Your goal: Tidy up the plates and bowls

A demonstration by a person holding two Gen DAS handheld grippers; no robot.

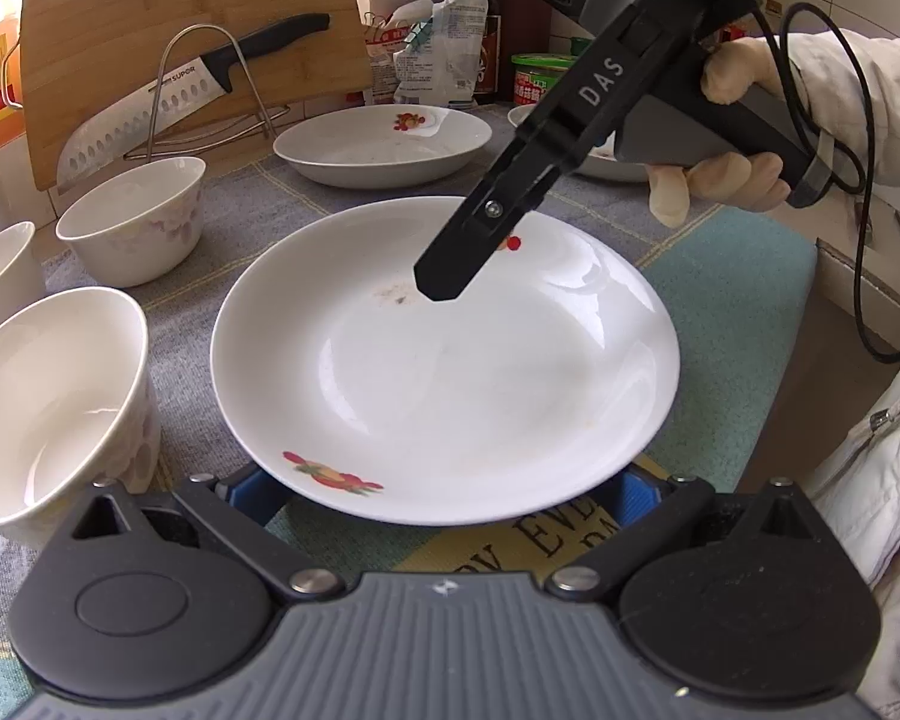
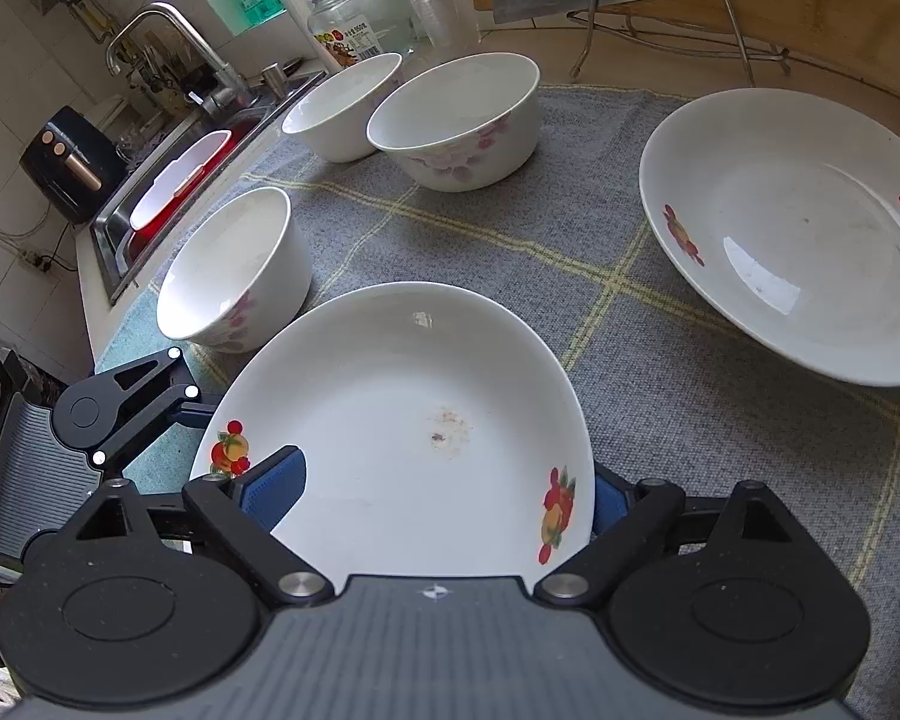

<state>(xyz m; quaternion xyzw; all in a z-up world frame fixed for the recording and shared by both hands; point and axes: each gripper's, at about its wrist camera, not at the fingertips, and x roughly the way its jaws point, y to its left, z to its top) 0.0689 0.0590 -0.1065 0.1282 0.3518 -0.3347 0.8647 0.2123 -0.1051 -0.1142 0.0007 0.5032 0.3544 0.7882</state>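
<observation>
A white plate with fruit prints (image 1: 444, 360) lies on the grey cloth, also in the right wrist view (image 2: 402, 420). My left gripper (image 1: 444, 495) is open, its blue pads under the plate's near rim on either side. My right gripper (image 2: 444, 498) stands wide around the plate's edge, one blue pad (image 2: 273, 492) over the plate, the other (image 2: 606, 504) behind the rim; whether it grips I cannot tell. It shows from outside as a black finger (image 1: 450, 270) over the plate. A second plate (image 2: 798, 228) lies farther off. Three white bowls (image 2: 234, 270) (image 2: 456, 120) (image 2: 342, 105) stand to the left.
A cutting board (image 1: 180, 42) with a knife (image 1: 162, 102) on a wire rack stands at the back. Bottles and packets (image 1: 444, 48) sit behind the far plate (image 1: 384, 141). A sink (image 2: 174, 180) with a tap lies left of the counter. A third plate (image 1: 606, 159) peeks behind my right gripper.
</observation>
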